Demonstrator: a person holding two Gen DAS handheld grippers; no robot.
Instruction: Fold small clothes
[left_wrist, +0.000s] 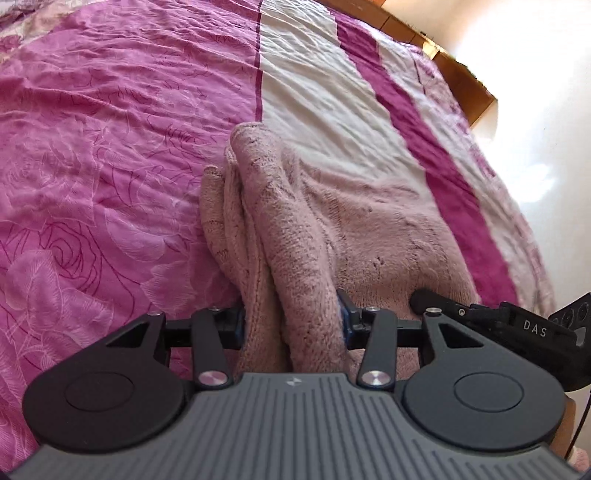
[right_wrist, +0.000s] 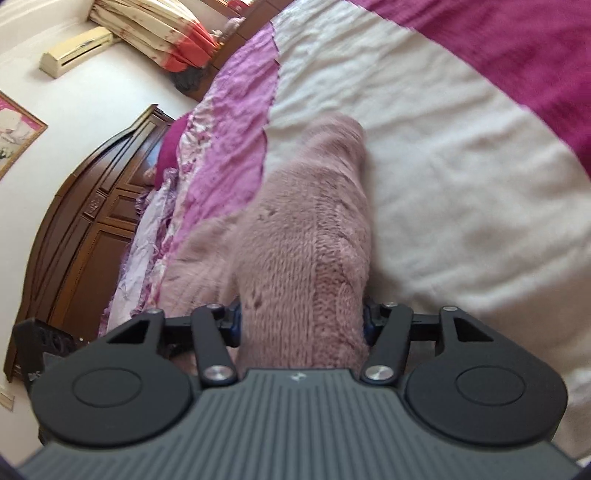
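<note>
Item: pink knitted sweater (left_wrist: 317, 206), small, bunched into thick folds, lying on a bed under a bedspread (left_wrist: 110, 147) in pink rose print with cream and magenta stripes

Left claw (left_wrist: 291, 325): closed on the near edge of the sweater; a thick roll of knit fills the gap between its blue-padded fingers. From this claw the garment runs away toward 12 o'clock, its far end resting on the bedspread at the seam between rose print and cream stripe

Right claw (right_wrist: 301, 321): likewise clamped on a bundle of the same sweater (right_wrist: 303, 221), which stretches from the fingers toward 12 o'clock and ends on the cream stripe. The picture is blurred, so the far end is indistinct

Relative position: in the left wrist view the right tool sits at 3 o'clock, just beside the left one; both grip the same near edge, side by side

Long axis: along both claws' forward direction, away from the holder

Judgement: the coming move probably turns on carrying the held edge toward 12 o'clock over the far end; neither claw is clearly nearer

Background: dark wooden headboard (right_wrist: 85, 206) at 9 o'clock in the right view
</note>
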